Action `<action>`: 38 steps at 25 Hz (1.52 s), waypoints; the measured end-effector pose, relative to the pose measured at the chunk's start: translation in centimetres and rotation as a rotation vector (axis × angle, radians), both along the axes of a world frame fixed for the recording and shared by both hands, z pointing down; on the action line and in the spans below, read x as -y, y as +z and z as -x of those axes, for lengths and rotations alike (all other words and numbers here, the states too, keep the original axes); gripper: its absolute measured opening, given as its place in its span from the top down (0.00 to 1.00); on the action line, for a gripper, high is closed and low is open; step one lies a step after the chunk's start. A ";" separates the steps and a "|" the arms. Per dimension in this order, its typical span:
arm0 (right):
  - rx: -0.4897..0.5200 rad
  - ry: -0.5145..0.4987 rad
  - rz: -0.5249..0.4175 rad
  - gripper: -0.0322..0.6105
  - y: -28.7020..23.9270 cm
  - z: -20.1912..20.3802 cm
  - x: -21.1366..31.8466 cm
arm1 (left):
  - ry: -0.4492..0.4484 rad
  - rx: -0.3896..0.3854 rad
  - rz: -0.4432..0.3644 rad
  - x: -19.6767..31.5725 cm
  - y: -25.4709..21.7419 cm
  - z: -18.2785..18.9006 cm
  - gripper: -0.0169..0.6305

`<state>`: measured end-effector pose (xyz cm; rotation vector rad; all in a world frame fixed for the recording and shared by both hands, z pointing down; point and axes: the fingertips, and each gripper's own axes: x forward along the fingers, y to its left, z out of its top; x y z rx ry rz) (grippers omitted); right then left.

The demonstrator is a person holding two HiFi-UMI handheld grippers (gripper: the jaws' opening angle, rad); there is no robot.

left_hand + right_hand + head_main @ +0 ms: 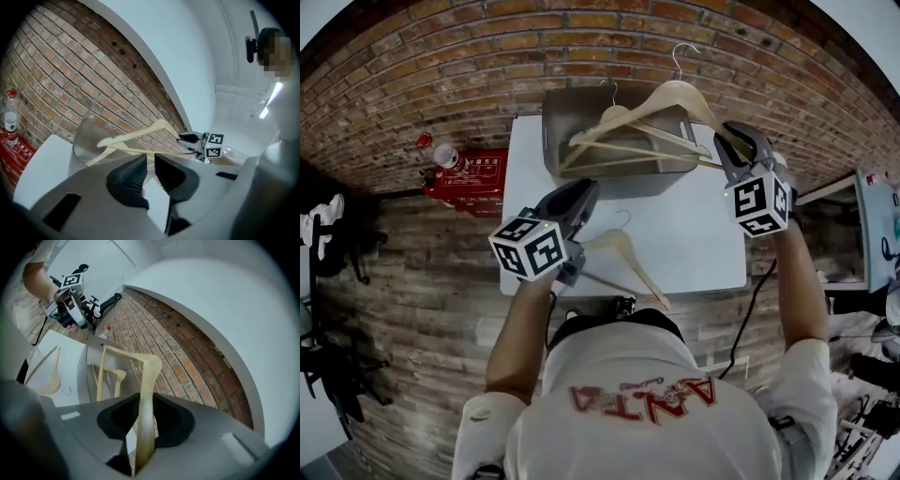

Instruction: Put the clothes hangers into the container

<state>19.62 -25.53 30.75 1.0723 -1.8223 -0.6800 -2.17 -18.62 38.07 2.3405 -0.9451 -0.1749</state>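
Note:
A grey container (555, 131) stands at the far edge of the white table (703, 234), with one wooden hanger (619, 155) lying inside it. My right gripper (727, 136) is shut on the arm of a second wooden hanger (675, 98) and holds it above the container's right side; in the right gripper view this hanger (150, 376) runs up between the jaws. A third hanger (628, 258) lies on the table near the front edge. My left gripper (586, 192) hovers just left of it, jaws a narrow gap apart with nothing between them (148, 159).
A red box (469, 173) with a bottle (445, 155) sits on the floor left of the table. A brick wall rises behind the container. A black cable (750, 309) hangs at the table's right; dark equipment stands at the far left.

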 end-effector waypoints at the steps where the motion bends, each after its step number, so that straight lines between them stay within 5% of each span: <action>1: -0.024 -0.012 0.007 0.81 0.1 0.0 0.7 | -0.008 0.010 -0.002 0.1 0.1 0.1 0.89; 13: -0.209 -0.179 0.191 0.81 5.7 4.2 7.7 | -0.111 0.055 0.003 0.0 1.7 2.3 0.92; 21: -0.261 -0.178 0.329 0.81 12.4 6.8 9.2 | -0.160 0.055 -0.003 -0.7 2.8 4.3 0.92; 38: -0.312 -0.152 0.410 0.80 17.0 9.0 9.0 | -0.200 0.042 0.028 -1.8 4.1 6.7 0.92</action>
